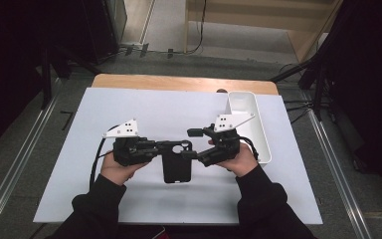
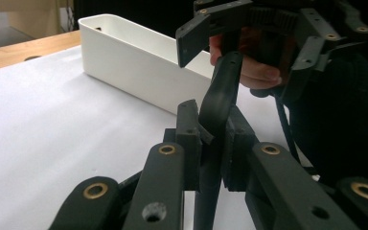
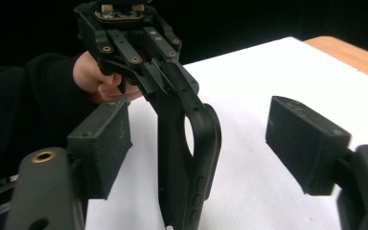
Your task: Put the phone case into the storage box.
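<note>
White surface (image 1: 144,109), wooden edge at the far side, dark room around. Phone case (image 1: 177,167) held up off the surface, well left of the white bin (image 1: 258,129), between both tools. Left tool (image 1: 165,148) clamped on the case's upper rim by the camera cutout. Right tool (image 1: 195,144) standing apart, pads either side of the case (image 3: 191,158) with a clear gap, nothing gripped. Probably light, thin-walled, rubbery and bendy; likely to twist or sag if pinched at one corner only. Best taken across a side wall or near a corner, where the rim is stiffest. Matte finish, little risk of slipping. Not fragile.
</note>
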The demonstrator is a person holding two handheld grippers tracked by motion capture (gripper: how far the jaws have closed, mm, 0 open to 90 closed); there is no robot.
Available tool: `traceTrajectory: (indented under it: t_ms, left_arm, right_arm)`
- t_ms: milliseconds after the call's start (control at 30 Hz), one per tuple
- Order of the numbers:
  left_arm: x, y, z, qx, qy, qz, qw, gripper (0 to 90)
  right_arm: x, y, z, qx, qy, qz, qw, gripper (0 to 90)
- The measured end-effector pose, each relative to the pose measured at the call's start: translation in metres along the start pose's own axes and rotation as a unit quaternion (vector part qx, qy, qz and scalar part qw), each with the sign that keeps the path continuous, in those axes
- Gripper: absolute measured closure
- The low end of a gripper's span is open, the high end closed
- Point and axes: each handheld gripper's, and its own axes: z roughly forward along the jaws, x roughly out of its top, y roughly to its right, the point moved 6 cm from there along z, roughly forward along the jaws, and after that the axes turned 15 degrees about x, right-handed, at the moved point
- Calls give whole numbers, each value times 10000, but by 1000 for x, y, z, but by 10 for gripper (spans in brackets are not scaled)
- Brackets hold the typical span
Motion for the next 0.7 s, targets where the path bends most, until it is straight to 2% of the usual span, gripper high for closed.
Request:
traceTrajectory:
  t_ms: [200, 267, 333, 367, 400, 467, 533, 667, 700]
  left_arm:
    - [1, -2, 0, 137, 11, -111, 9998, 801]
    - [1, -4, 0, 209, -7, -173, 9996, 801]
    - [1, -6, 0, 260, -32, -224, 9994, 801]
    - [1, -7, 0, 276, -31, -259, 9993, 800]
    - [1, -8, -1, 304, -25, -274, 9992, 800]
    - [1, -10, -1, 393, -5, -306, 9988, 801]
    - [1, -11, -2, 475, 30, -354, 9982, 800]
    - [2, -15, -3, 668, 43, -474, 9966, 800]
    - [2, -16, -3, 652, 52, -488, 9967, 800]
  right_arm:
    - [0, 3, -1, -393, -28, 43, 9992, 159]
    - [0, 5, -1, -500, 9, 57, 9987, 92]
    - [0, 8, -3, -593, 69, 100, 9982, 87]
    - [-1, 9, -4, -615, 115, 129, 9980, 22]
    - [-1, 10, -4, -650, 166, 193, 9976, 0]
    - [-2, 11, -4, -644, 212, 174, 9975, 0]
    - [-2, 11, -4, -751, 194, 71, 9970, 0]
    - [-4, 13, -3, -987, 179, 144, 9949, 0]
    - [-4, 14, -2, -1074, 175, 194, 9939, 0]
